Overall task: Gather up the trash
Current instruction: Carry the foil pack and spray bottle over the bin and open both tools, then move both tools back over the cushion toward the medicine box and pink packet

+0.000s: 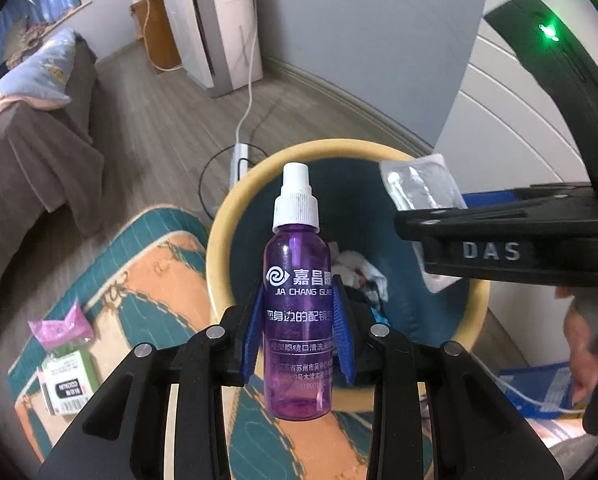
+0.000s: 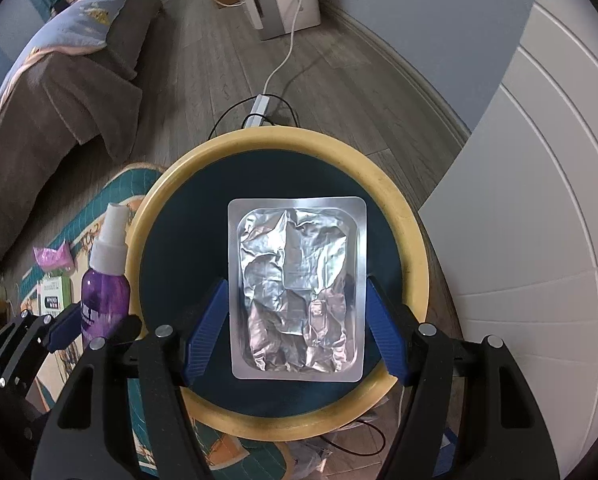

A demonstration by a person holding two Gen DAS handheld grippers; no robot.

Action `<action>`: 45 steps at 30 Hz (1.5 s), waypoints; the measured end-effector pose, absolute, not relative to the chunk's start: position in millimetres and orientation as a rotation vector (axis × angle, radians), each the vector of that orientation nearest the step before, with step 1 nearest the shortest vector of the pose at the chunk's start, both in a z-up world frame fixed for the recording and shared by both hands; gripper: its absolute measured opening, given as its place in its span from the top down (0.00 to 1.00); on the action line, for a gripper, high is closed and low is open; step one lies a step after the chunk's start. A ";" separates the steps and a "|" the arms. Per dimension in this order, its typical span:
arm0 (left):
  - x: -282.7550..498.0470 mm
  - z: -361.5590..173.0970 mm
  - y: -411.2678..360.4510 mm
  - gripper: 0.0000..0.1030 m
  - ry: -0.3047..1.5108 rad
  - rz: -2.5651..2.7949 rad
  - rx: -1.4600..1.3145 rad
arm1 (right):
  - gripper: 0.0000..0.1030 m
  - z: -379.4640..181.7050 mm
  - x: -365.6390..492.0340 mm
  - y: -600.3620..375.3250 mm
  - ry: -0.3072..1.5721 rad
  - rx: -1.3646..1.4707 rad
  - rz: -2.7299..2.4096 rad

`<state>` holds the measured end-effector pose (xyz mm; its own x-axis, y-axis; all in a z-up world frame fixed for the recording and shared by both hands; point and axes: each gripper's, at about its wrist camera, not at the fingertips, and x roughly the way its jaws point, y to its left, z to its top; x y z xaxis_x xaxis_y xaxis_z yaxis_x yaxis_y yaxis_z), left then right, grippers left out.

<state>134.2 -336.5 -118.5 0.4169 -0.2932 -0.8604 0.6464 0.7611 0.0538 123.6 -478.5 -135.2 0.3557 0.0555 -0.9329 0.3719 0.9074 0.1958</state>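
Holding the foil pack [image 2: 297, 288] flat between your right jaws squarely over the bin [image 2: 403, 216], you are nearer the drop than your left jaws, pinching the upright bottle [image 1: 298, 312] above the bin's near rim.

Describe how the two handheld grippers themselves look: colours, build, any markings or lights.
Both grippers share one design. The left gripper has black angular linkage arms joined by round silver pivot pins, ending in blue ribbed fingers. The right gripper looks the same, with blue ribbed pads on black links. Seen from the left wrist view, its black side carries pale lettering "DAS", and a green light glows on the black body above.
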 end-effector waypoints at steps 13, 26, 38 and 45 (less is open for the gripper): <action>134.2 -110.1 -308.6 0.24 0.920 -0.549 0.406 | 0.20 -135.1 127.6 -473.5 1.199 0.443 -0.217; 131.4 -78.5 -215.4 0.13 0.954 -0.422 0.304 | 0.06 -113.0 141.8 -434.5 1.181 0.400 -0.181; 113.7 -57.7 -127.4 0.10 0.934 -0.301 0.217 | 0.06 -79.4 139.4 -375.2 1.153 0.267 -0.123; 108.1 -54.5 -90.5 0.10 0.928 -0.262 0.234 | 0.06 -76.9 146.7 -330.3 1.163 0.216 -0.078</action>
